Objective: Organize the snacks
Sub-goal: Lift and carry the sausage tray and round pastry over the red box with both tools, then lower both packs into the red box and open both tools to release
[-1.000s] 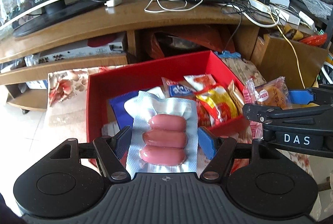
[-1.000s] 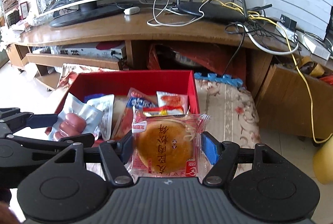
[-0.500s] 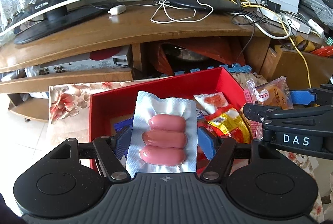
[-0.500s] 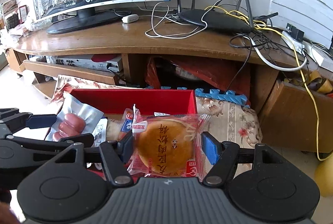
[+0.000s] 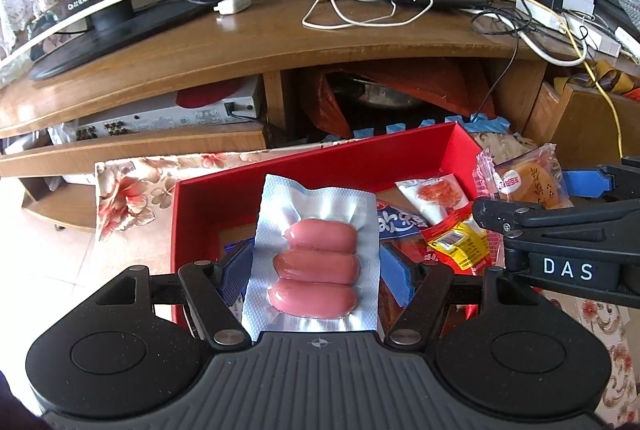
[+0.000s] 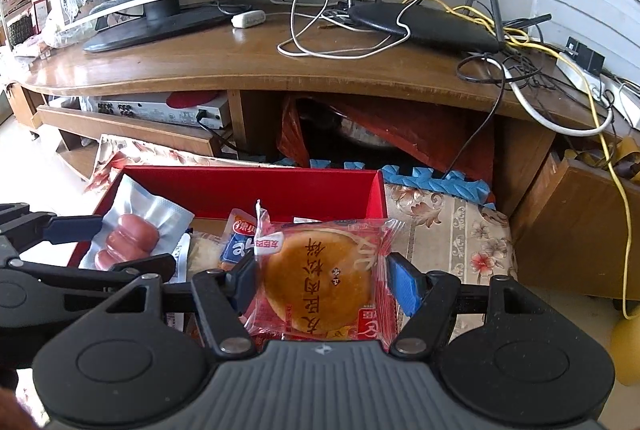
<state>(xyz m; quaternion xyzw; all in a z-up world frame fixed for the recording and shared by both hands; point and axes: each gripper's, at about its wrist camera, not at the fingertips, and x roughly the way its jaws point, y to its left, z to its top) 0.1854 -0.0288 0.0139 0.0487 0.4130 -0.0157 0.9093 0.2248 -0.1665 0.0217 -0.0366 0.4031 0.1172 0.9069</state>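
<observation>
Left wrist view: the left gripper [image 5: 316, 270] clamps a sausage pack [image 5: 314, 262] above the red box [image 5: 208, 206]. Right of it, the right gripper [image 6: 322, 280] clamps a wrapped cake [image 6: 320, 278] over the box's right near part.

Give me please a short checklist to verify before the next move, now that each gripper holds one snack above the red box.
1. Left gripper grips the vacuum-packed sausages: ok, both jaws press the pack's edges.
2. Right gripper grips the wrapped round pastry: ok, the jaws close on the wrapper from both sides.
3. Grippers stand apart: ok, the right one sits beside the left with no contact.
4. Red box is open, with bare floor at its left end: ok.
5. Snack packets already inside stay below the rim, such as the yellow packet: ok.
6. Where each held snack should go: cannot tell.
</observation>
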